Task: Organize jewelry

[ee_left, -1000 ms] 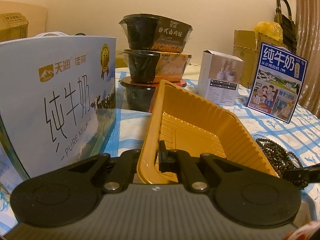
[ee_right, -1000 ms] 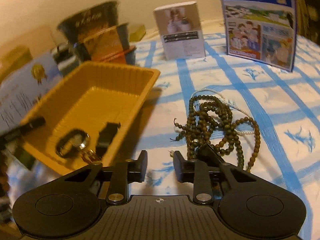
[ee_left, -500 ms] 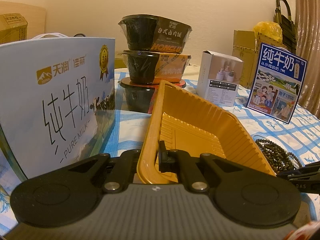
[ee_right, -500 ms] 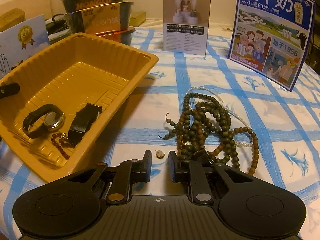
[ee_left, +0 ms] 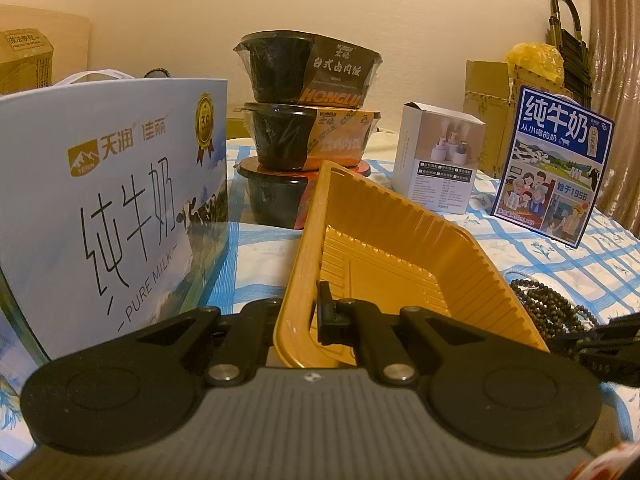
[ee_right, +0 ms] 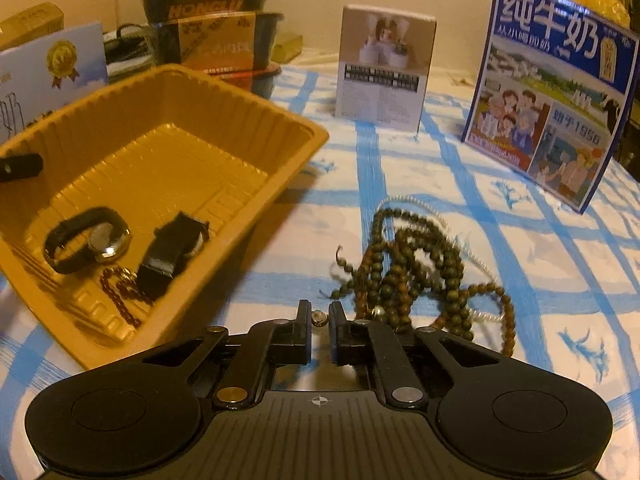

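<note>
Right gripper (ee_right: 319, 317), jaws just closing, pinches a small metal bead (ee_right: 317, 317) on the tablecloth (ee_right: 280, 248); green bead necklace (ee_right: 416, 264) just right of it. Left gripper (ee_left: 306, 312) clamps the yellow tray (ee_right: 168, 148) rim, two watches (ee_right: 92, 240) inside.

We read "天润", "纯牛奶" and "PURE MILK" on the pale blue milk carton (ee_left: 112, 208), whose gold seal's number is too small to make out. The top black bowl (ee_left: 308, 68) says "HONGLU" and "台式卤肉饭". The dark blue milk box (ee_left: 554, 168) says "纯牛奶", "从小喝的奶" and "1956". The white box (ee_left: 438, 160) carries print too fine for us to read.
</note>
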